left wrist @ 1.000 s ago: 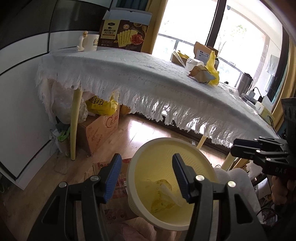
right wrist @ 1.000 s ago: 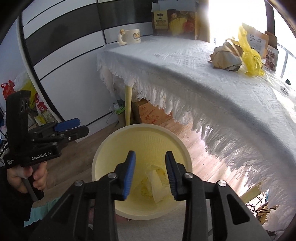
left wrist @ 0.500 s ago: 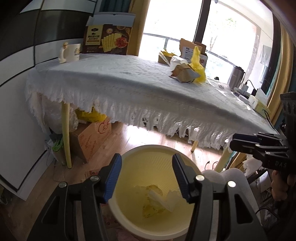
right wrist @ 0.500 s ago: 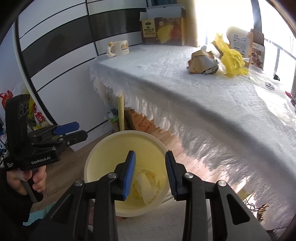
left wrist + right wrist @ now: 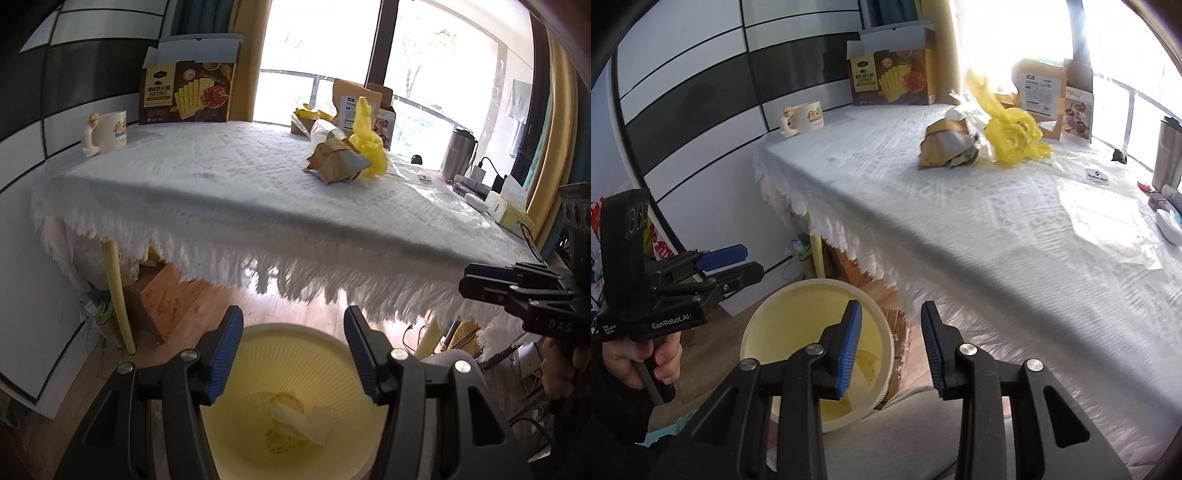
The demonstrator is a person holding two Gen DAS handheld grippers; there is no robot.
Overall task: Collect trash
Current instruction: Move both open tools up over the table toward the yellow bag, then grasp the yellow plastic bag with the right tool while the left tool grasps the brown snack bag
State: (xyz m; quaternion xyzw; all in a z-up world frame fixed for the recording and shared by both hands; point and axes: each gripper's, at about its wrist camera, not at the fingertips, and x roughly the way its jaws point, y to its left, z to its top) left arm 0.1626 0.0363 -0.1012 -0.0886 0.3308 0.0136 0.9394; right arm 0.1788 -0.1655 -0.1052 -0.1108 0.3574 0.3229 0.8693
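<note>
Both grippers' jaws stand parted and empty: left gripper [image 5: 293, 354] wider, right gripper [image 5: 891, 347] narrower. The yellow bin [image 5: 295, 398] sits below them; crumpled wrappers [image 5: 341, 162] lie beyond on the worktop [image 5: 207, 192].

Left gripper [image 5: 293, 356] tilted forward and downward, blue-padded jaws parted with nothing between the pads [image 5: 225, 358]. Seen from the right wrist view as a black handheld unit at the left edge, gripped from below by the left hand [image 5: 646, 360], fingers wrapped round the handle. Right gripper [image 5: 890, 350] likewise angled downward, jaws standing apart at a narrower gap, empty, blue pads [image 5: 849, 349] facing each other. In the left wrist view, right gripper at the right edge, pointing left, right hand [image 5: 561, 369] partly visible beneath it.
</note>
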